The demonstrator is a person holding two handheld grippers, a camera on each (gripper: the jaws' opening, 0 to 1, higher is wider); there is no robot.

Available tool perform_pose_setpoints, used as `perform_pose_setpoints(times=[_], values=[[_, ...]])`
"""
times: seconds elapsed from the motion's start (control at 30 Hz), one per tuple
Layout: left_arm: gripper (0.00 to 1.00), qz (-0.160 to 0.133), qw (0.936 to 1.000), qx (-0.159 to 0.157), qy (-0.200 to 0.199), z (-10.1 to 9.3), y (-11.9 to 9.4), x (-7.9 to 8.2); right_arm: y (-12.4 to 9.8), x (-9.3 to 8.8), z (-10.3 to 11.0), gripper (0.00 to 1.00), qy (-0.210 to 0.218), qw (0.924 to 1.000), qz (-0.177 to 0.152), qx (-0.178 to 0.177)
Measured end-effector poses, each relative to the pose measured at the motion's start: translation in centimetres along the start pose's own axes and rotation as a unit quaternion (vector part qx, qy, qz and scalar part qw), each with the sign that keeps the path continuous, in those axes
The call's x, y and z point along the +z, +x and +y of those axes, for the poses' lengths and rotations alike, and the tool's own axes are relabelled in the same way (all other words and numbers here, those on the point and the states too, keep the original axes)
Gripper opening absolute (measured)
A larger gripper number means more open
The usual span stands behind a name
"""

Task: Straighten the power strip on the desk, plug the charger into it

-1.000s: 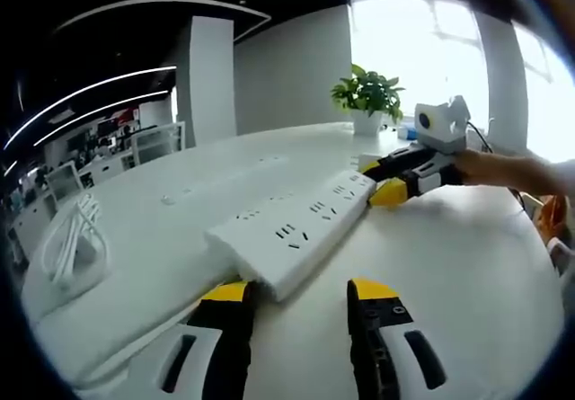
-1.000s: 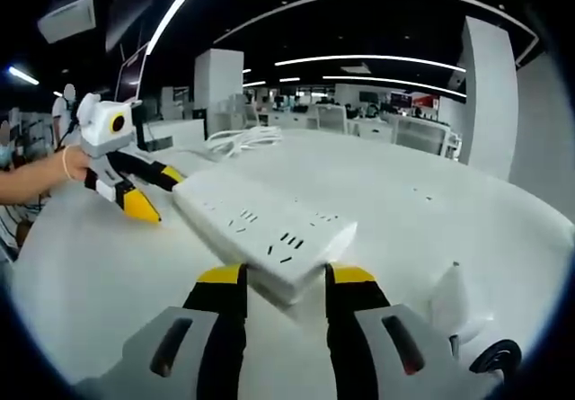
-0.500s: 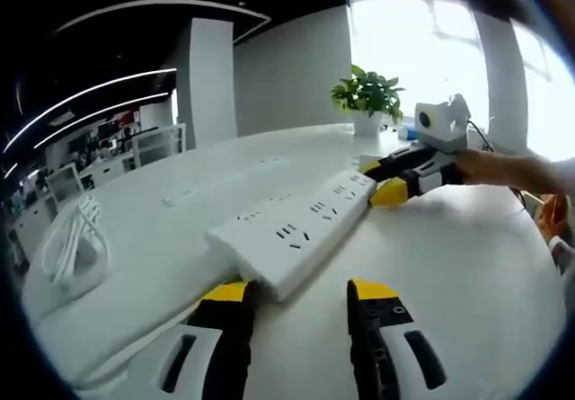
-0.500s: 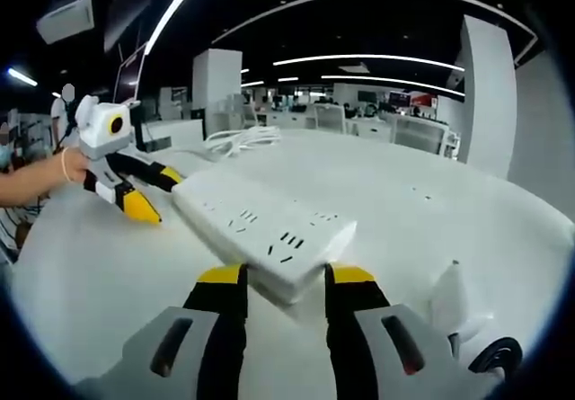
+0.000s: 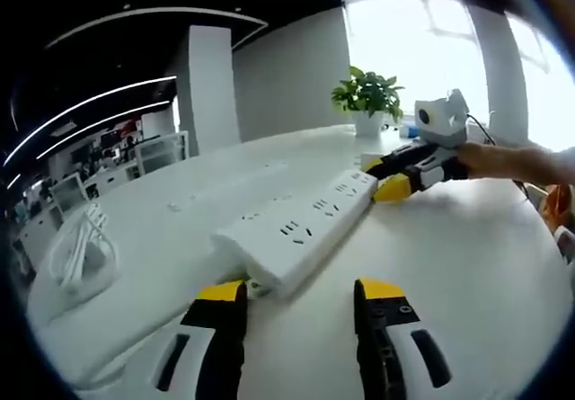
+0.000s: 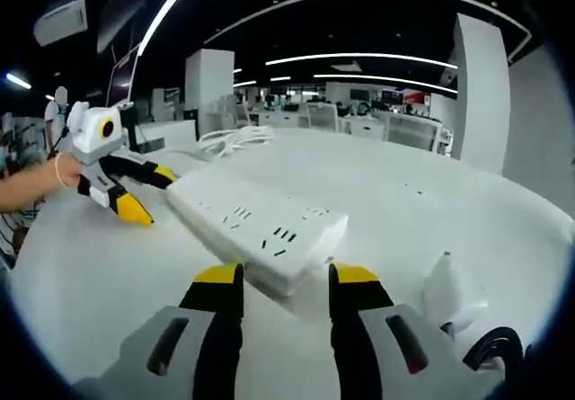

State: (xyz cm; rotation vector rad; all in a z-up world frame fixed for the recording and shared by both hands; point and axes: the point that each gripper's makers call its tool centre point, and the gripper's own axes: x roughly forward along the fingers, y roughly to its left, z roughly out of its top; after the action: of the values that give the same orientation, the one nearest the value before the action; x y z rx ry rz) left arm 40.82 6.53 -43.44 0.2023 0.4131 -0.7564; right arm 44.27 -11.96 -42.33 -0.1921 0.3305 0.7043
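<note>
A long white power strip point(image 5: 296, 229) lies on the white desk point(image 5: 467, 265), running away from my left gripper point(image 5: 299, 294). That gripper is open, its yellow tips just short of the strip's near end. In the right gripper view the same strip point(image 6: 256, 225) stretches off to the left, and my right gripper point(image 6: 286, 276) is open with the strip's end at its tips. Each gripper shows at the strip's far end in the other's view, held by a hand: the right gripper point(image 5: 388, 177) and the left gripper point(image 6: 135, 193). A white charger point(image 6: 446, 288) stands to the right of my right gripper.
A coil of white cable point(image 5: 81, 247) lies at the desk's left side, seen far off as the cable coil point(image 6: 238, 137). A potted plant point(image 5: 368, 94) stands at the far edge. A black cable point(image 6: 494, 351) curls near the charger. Office desks fill the background.
Both grippers have drawn back slightly from the strip's ends, and the left jaws stand a little wider apart. The strip has hardly moved.
</note>
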Motion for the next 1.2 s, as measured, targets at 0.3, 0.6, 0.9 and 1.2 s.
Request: perform_pose_setpoints(times=[0.3, 0.6, 0.9, 1.2], values=[[0.66, -0.067, 0.9952, 0.035, -0.063, 1.5, -2.0, 1.6, -1.3, 0.4, 0.4, 0.53, 0.002, 0.9999, -0.015, 0.001], [0.72, -0.083, 0.9921, 0.061, -0.072, 1.6, -3.4, 1.3, -2.7, 0.4, 1.9, 0.68, -0.007, 0.9995, -0.028, 0.009], [0.82, -0.111, 0.9902, 0.053, -0.067, -0.6, -4.9, 2.3, -4.6, 1.5, 3.2, 0.81, -0.004, 0.9984, -0.055, 0.013], [0.98, -0.135, 0.988, 0.067, -0.035, -2.9, -6.0, 3.2, -7.0, 2.3, 4.5, 0.94, -0.004, 0.9968, -0.076, 0.022]])
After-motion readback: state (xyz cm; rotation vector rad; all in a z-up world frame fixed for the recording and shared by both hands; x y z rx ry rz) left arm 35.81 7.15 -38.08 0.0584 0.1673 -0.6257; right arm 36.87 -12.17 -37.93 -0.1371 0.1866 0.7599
